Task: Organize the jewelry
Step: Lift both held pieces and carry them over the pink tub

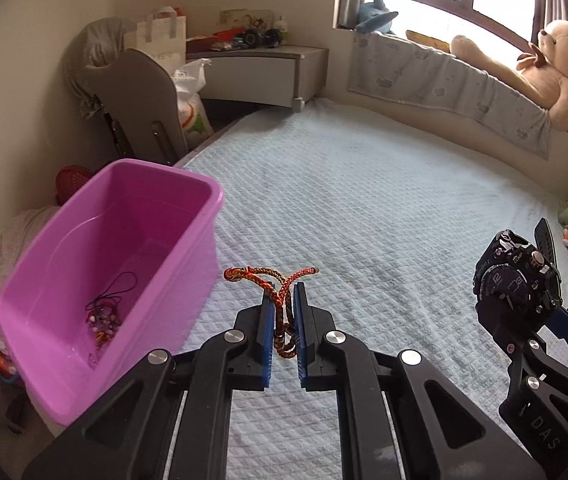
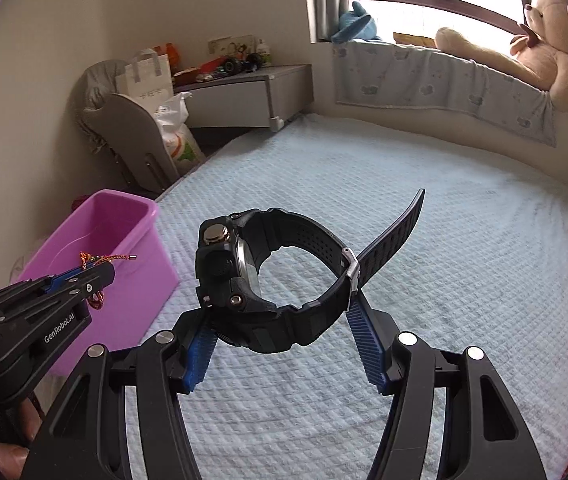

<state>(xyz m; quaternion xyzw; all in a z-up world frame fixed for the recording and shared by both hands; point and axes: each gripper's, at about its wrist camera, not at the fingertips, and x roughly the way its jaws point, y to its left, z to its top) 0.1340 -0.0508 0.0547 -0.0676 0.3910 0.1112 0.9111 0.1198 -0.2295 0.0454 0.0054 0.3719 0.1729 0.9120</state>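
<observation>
Blue pads of the left gripper are pressing almost together on a braided orange cord bracelet, whose loose ends are sticking up past the fingertips while a loop is dangling below. Just to its right, the right gripper is standing half spread, its jaws bracing a chunky black watch across the case on one side and the buckled strap on the other, with the strap's free tail poking out toward the bed.

Both pieces are hanging in the air above the pale blue quilted bedcover. Beyond the left gripper, at the bed's edge, a pink plastic bin is sitting open, with a small tangle of beaded strings already lying on its floor.

Judging by that, the step in hand is carrying both items over to the bin. To do it well, each gripper should be travelling until it is squarely over the opening and dipping below the rim before letting go, one at a time, so the cord is not snagging on the wall and the heavier watch is not dropping onto the beads from height
</observation>
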